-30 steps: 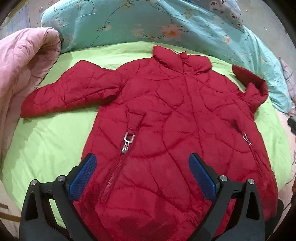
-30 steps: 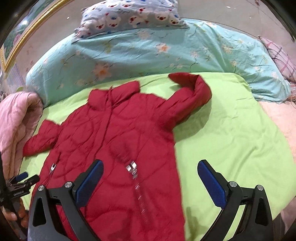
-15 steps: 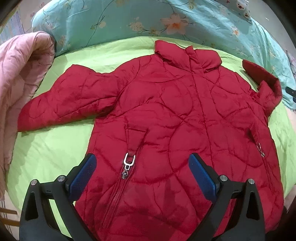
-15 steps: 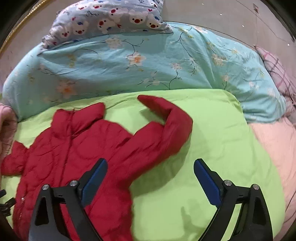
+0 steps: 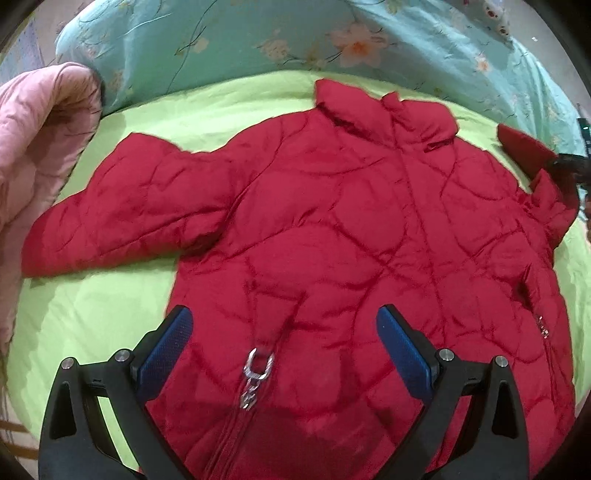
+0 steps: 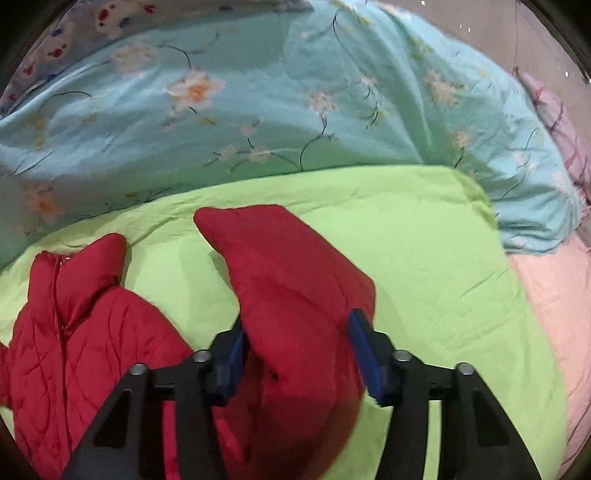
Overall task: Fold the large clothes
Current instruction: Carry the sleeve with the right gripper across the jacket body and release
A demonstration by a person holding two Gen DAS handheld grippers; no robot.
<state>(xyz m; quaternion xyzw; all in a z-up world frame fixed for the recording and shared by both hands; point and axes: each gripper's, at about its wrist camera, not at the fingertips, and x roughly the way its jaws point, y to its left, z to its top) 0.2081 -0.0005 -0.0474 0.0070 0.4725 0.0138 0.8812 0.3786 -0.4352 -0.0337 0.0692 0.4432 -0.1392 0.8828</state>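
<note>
While my right tongs (image 6: 299, 347) close in on the red jacket's (image 5: 332, 240) right sleeve (image 6: 295, 280), the padded cloth bulges up between the two blue pads (image 6: 364, 350), which have just been drawing together; the pad at three o'clock lies against the sleeve's edge and the pad at nine o'clock is half buried beside it, so I count the sleeve as gripped. In the right wrist view that sleeve runs from the tongs toward eleven o'clock, its cuff end resting on the lime green sheet (image 6: 424, 240), with the collar (image 6: 85, 266) and body of the jacket off at nine o'clock. My left tongs (image 5: 284, 343) hang over the jacket's lower front with their pads spread wide and nothing pressed between them; a silver zipper pull (image 5: 258, 365) shows on the cloth between the two pads, toward six o'clock. From the left wrist view the jacket lies flat and face up on the bed, collar toward twelve o'clock, its left sleeve (image 5: 122, 206) stretched out toward nine o'clock, its right sleeve bent at three o'clock where a dark bit of the other tongs shows at the frame's edge. A pink quilt (image 5: 40, 147) is bunched just beside the left sleeve's cuff at nine to ten o'clock. A pale blue flowered duvet (image 6: 258, 103) is heaped across the head of the bed at twelve o'clock, and a bear-print pillow (image 6: 74, 33) peeks over it at eleven o'clock.
</note>
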